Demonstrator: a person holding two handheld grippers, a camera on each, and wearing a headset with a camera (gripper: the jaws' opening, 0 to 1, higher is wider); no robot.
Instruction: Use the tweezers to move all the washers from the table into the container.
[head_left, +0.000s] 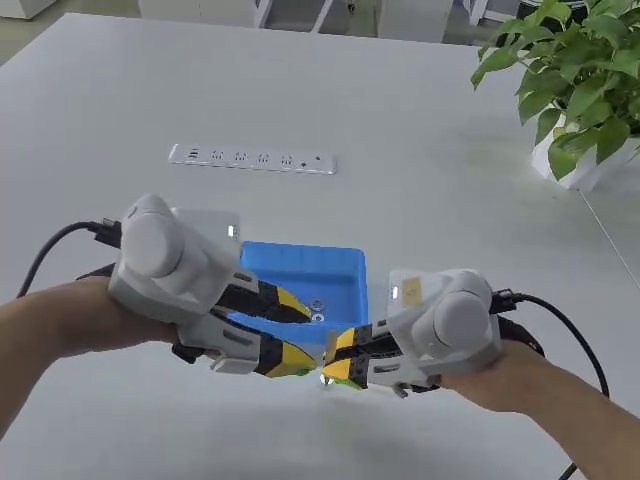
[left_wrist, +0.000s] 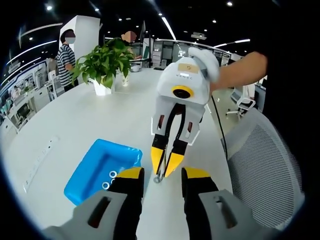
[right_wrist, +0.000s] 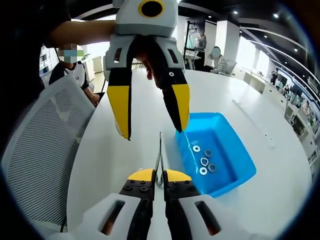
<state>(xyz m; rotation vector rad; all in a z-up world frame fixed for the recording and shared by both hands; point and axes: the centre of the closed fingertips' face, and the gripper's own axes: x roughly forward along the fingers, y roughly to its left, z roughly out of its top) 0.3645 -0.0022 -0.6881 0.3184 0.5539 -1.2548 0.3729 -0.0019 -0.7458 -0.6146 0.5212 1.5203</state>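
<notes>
Small silver ring washers (right_wrist: 204, 161) lie in the blue container (right_wrist: 227, 137).

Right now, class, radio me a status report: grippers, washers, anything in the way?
Right gripper shut on tweezers. Left gripper open, empty, close ahead. Washers lie in blue container.

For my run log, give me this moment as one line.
left gripper: open | right gripper: shut on tweezers | washers: in blue container | tweezers tip: beside container
</notes>
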